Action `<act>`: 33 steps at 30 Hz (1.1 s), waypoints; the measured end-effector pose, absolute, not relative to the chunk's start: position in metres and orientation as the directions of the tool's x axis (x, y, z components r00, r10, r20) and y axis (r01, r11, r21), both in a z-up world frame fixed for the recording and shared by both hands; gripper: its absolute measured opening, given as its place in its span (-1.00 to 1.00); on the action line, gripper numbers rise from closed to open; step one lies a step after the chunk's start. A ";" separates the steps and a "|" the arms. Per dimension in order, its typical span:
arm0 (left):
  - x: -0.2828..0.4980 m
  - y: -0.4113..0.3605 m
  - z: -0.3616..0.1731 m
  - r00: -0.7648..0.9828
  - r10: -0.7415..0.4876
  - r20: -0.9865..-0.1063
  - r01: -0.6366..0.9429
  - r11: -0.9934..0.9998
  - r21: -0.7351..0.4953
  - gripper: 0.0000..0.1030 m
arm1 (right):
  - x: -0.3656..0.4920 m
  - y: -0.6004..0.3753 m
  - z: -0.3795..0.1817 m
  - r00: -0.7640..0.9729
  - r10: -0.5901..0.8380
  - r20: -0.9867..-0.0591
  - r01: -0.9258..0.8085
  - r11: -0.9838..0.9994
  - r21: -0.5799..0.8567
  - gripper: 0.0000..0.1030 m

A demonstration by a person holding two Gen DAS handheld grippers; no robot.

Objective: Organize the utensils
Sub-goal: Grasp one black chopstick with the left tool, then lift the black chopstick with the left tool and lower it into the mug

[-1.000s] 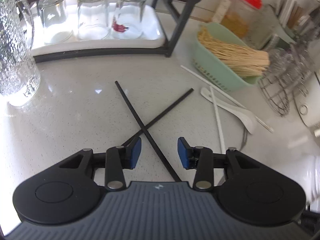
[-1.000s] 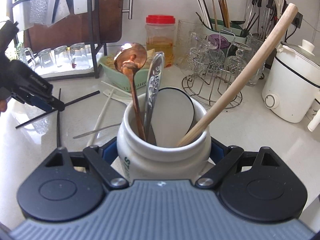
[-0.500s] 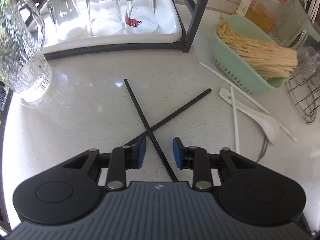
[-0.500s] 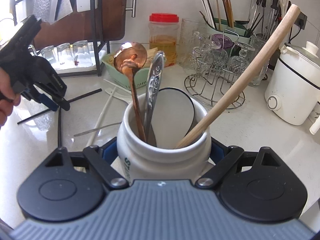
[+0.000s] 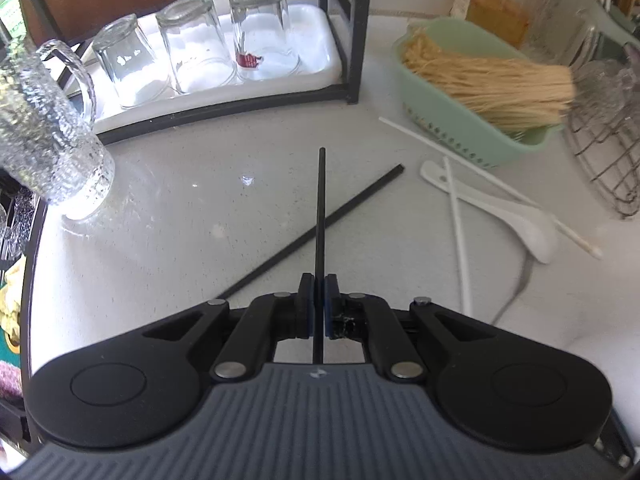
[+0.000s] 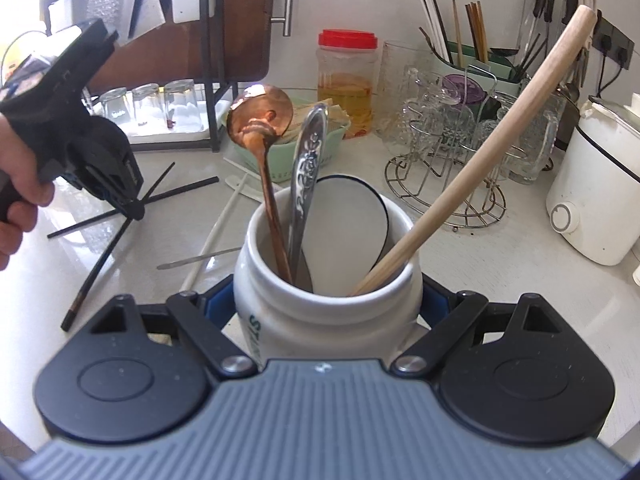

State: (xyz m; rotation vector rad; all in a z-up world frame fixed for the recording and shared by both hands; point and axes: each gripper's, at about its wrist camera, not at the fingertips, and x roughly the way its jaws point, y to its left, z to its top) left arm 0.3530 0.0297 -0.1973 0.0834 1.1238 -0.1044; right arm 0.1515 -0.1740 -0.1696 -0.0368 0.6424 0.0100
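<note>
Chopstick (image 5: 320,216), thin and black, is clamped between the blue pads of the left gripper (image 5: 319,306), whose fingers have just been closing and now pinch it tightly. Its far tip is raised off the pale counter (image 5: 200,216); in the right wrist view its near end is seen resting on the counter near the front edge. A second black chopstick (image 5: 316,232) lies flat beneath it, crossing diagonally, partly hidden behind the gripper body. Toward the counter's right side, two white chopsticks (image 5: 456,232) and a white soup spoon (image 5: 516,220) lie loose beside a mint-green basket (image 5: 452,128); a metal utensil's handle curves out below the spoon, its head cut off from sight. The right gripper (image 6: 326,304) is held around a white ceramic jar (image 6: 328,312), its fingers spread wide and pressed against the jar's sides; only blue slivers of the pads are visible. In the jar stand a copper spoon (image 6: 260,120), a patterned silver handle (image 6: 306,168), a wooden handle (image 6: 480,156) and a white black-rimmed utensil (image 6: 348,224). Green lettering on the jar is mostly covered. A hand (image 6: 18,196) is seen gripping the left gripper's handle.
</note>
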 end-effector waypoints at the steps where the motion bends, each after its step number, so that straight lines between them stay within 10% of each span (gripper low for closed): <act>1: 0.349 0.030 -0.193 0.436 -0.051 -0.899 0.125 0.992 0.004 -0.90 | 0.151 -0.174 -0.170 0.801 0.004 -0.599 -0.029 0.999 -0.032 0.78; 33: 0.287 -0.010 -0.063 0.635 -0.315 -0.706 0.245 0.948 -0.202 -0.90 | 0.154 -0.179 -0.169 0.801 0.091 -0.592 -0.142 0.989 -0.040 0.78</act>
